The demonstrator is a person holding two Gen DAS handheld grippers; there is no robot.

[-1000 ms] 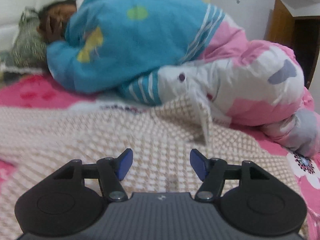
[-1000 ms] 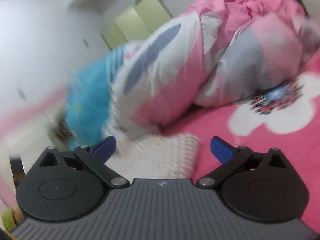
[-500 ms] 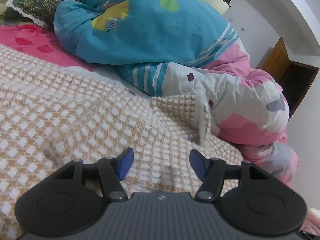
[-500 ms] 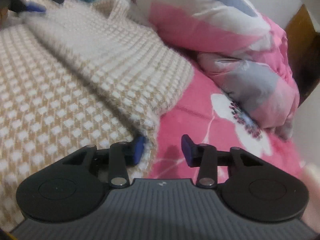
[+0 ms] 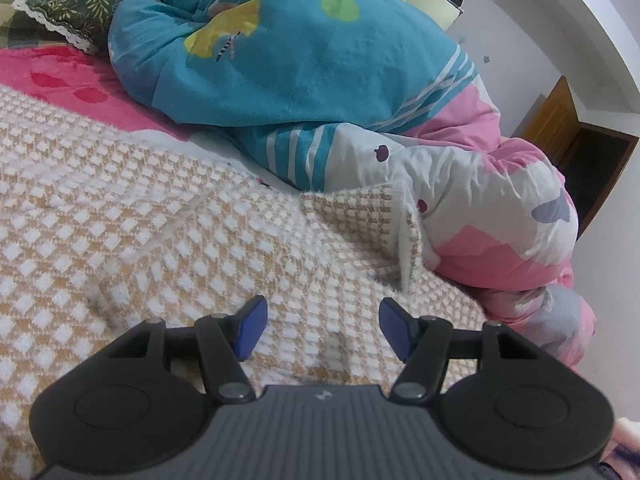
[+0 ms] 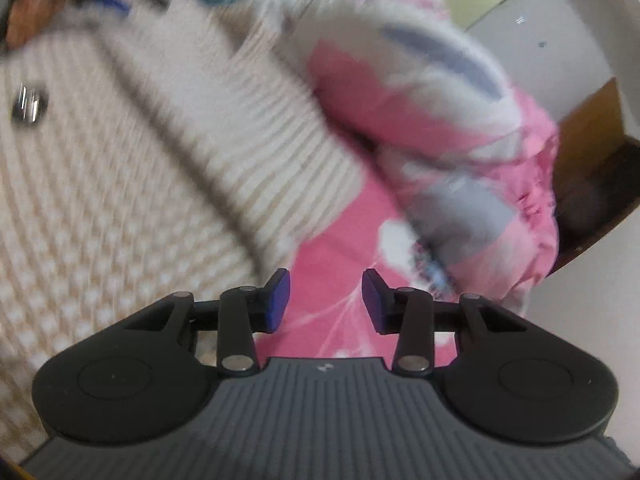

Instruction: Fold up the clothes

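Right wrist view: the right gripper (image 6: 324,300), half-open and empty, hangs over pink sheet (image 6: 332,256); the sweater (image 6: 120,184) edge lies just left; left gripper (image 5: 320,328), open and empty, sits over it.

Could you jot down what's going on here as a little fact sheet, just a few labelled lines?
Setting: pink bedsheet on a bed
Garment: tan-and-white checked sweater, spread flat
Behind it: pink-and-white duvet; a person lying under a blue blanket
Left gripper: open over the sweater, nothing between its jaws
Right gripper: open, beside the sweater's edge, over the sheet
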